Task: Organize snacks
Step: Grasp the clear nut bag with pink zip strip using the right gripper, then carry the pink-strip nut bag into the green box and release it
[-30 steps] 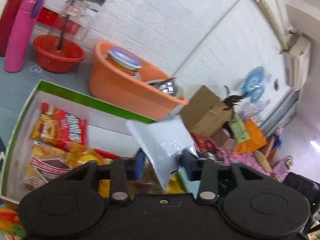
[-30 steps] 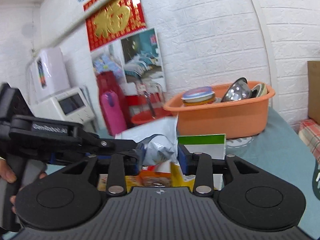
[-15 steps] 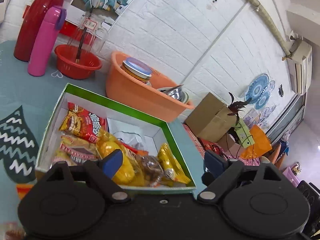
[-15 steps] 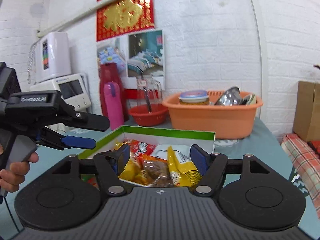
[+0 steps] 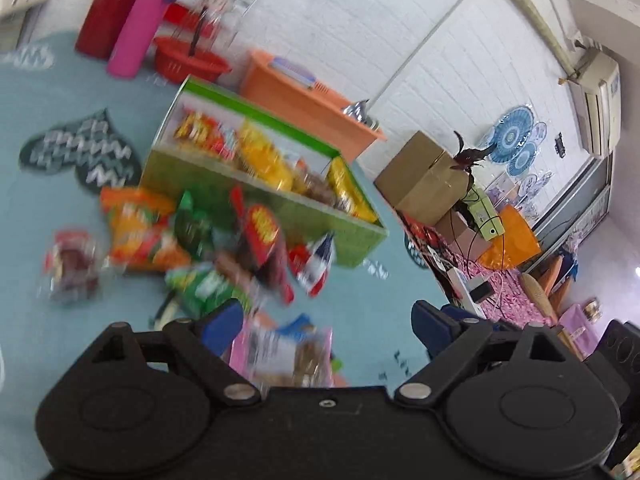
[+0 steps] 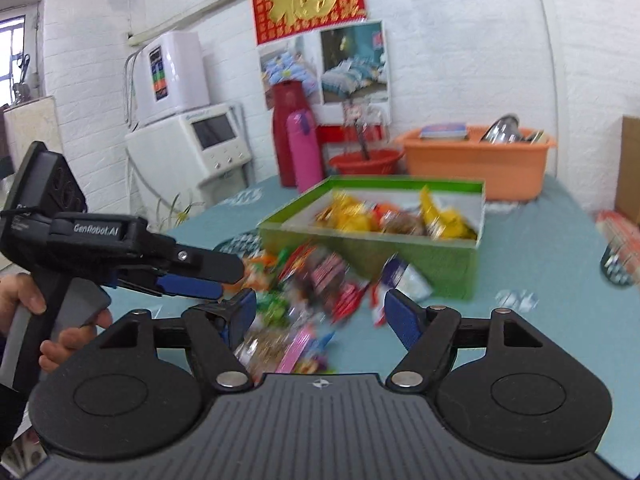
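A green box (image 5: 320,222) (image 6: 380,256) holding several snack packets stands on the teal table. Loose snack packets (image 5: 192,236) (image 6: 320,276) lie blurred in a pile in front of it. My left gripper (image 5: 326,320) is open, back from the box, above a pink packet (image 5: 280,348) at the pile's near edge, with nothing gripped. My right gripper (image 6: 320,304) is also open and empty, above the near side of the pile. The left gripper (image 6: 224,278) shows in the right wrist view at the left, held by a hand (image 6: 28,300).
An orange basin (image 5: 304,100) (image 6: 476,164) with dishes stands behind the box. A pink bottle (image 5: 140,28) (image 6: 304,152), a red flask and a red bowl (image 6: 364,160) stand at the back left. A cardboard box (image 5: 420,176) sits beyond the table's right edge.
Both grippers let go of a silvery white packet over the box, opened wide and drew back from the box. The loose pile in front came into view.
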Available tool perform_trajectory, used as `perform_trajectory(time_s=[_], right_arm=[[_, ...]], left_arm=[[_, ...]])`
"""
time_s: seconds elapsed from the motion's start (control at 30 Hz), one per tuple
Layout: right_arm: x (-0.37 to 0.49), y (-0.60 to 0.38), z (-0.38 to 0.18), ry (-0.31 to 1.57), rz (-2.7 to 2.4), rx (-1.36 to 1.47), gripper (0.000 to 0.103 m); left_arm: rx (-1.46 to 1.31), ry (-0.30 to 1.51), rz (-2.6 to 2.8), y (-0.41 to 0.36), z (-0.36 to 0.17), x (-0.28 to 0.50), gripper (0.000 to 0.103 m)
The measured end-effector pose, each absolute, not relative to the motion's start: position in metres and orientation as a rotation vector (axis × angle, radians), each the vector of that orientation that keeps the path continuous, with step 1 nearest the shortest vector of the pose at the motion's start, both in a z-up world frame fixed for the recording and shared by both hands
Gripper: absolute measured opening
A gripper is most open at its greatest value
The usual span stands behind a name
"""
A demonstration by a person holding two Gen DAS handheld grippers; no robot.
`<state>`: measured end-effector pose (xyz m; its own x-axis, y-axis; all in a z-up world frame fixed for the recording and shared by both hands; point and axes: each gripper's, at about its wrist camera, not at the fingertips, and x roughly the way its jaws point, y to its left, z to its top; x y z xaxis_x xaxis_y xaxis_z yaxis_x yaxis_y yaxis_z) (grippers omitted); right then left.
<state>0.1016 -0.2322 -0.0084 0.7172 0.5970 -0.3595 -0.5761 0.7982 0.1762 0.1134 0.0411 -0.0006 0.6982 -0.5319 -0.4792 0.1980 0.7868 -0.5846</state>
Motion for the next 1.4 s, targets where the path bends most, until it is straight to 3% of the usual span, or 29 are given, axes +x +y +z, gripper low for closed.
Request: perform_trajectory(time_s=[0.2, 0.4, 0.53, 0.67, 0.7, 0.73, 0.77, 0.8, 0.87, 0.93, 1.4], right_arm=[[0.095, -0.198, -0.047, 0.543, 0.696, 0.033, 0.103], [0.096, -0.173, -0.053, 0.538, 0.685, -0.033, 0.102], [0.099, -0.177, -0.054, 0.543, 0.663, -0.020, 0.088], [0.102, -0.178, -0.056, 0.541, 0.670, -0.019, 0.087], [0.102, -0.177, -0.057, 0.539, 0.673, -0.017, 0.081], [0.104, -0.177, -0.058, 0.540, 0.680, -0.011, 0.068], [0.105, -0.177, -0.059, 0.546, 0.683, -0.003, 0.066], [0.107, -0.177, -0.060, 0.554, 0.680, 0.004, 0.060], [0.108, -0.179, -0.062, 0.572, 0.690, 0.035, 0.050], [0.102, -0.182, -0.058, 0.557, 0.700, 0.042, 0.044], [0.134, -0.191, 0.018, 0.274, 0.655, -0.031, 0.044]], left_arm=[[-0.630, 0.742, -0.421, 0.055, -0.036, 0.102, 0.103], [-0.642, 0.755, -0.427, 0.058, -0.044, 0.111, 0.103], [-0.646, 0.762, -0.461, 0.056, -0.049, 0.115, 0.103], [-0.660, 0.765, -0.471, 0.056, -0.053, 0.116, 0.103], [-0.664, 0.760, -0.471, 0.056, -0.055, 0.116, 0.103], [-0.662, 0.762, -0.471, 0.056, -0.055, 0.116, 0.080], [-0.653, 0.771, -0.475, 0.054, -0.056, 0.117, 0.063], [-0.655, 0.769, -0.484, 0.053, -0.058, 0.116, 0.060], [-0.646, 0.766, -0.500, 0.048, -0.055, 0.113, 0.044], [-0.613, 0.742, -0.514, 0.042, -0.046, 0.108, 0.041], [-0.532, 0.535, -0.613, 0.033, 0.045, 0.153, 0.041]])
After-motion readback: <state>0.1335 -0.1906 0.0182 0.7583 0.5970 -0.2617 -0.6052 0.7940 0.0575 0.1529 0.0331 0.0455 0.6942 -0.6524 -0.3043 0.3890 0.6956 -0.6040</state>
